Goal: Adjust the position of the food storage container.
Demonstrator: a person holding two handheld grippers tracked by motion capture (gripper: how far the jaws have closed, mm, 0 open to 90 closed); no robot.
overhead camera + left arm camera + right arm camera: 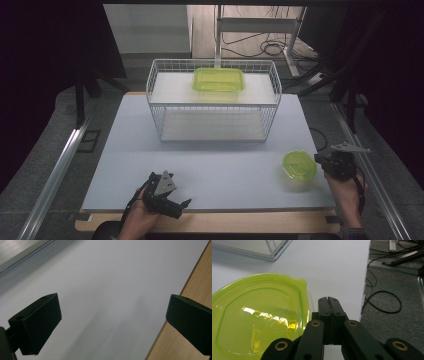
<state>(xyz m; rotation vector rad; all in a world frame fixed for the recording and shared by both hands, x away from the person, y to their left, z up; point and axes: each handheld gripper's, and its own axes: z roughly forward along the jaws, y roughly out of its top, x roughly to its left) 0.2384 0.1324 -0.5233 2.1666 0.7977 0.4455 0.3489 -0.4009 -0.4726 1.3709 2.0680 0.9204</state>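
**Both grippers low at the near edge, green containers on the table and the rack**

Your left gripper point(172, 202) sits at the near left of the pale grey tabletop point(210, 165), held in your left hand point(137, 217) just over the front edge. Its jaws are spread wide apart with nothing between them; in the left gripper view they frame bare grey surface, with the light wooden edge strip point(197, 282) of the table running under the right-hand jaw.

Your right gripper point(320, 161) is at the near right, held in your right hand point(345, 192), and its jaws are pressed together with no gap and nothing between them. In the right gripper view the closed tips point(329, 302) lie just beside the rim of the small round translucent green plastic container point(254, 320), near its little pouring lip; whether they touch it you cannot tell. That container point(298, 165) rests on the tabletop close to the right edge.

The white wire two-tier rack point(214, 100) stands at the middle far side of the table. On its upper shelf lies the rectangular translucent green plastic container point(219, 80), well apart from both of your grippers. Black cables point(384, 301) lie looped on the grey floor beyond the table's right edge.
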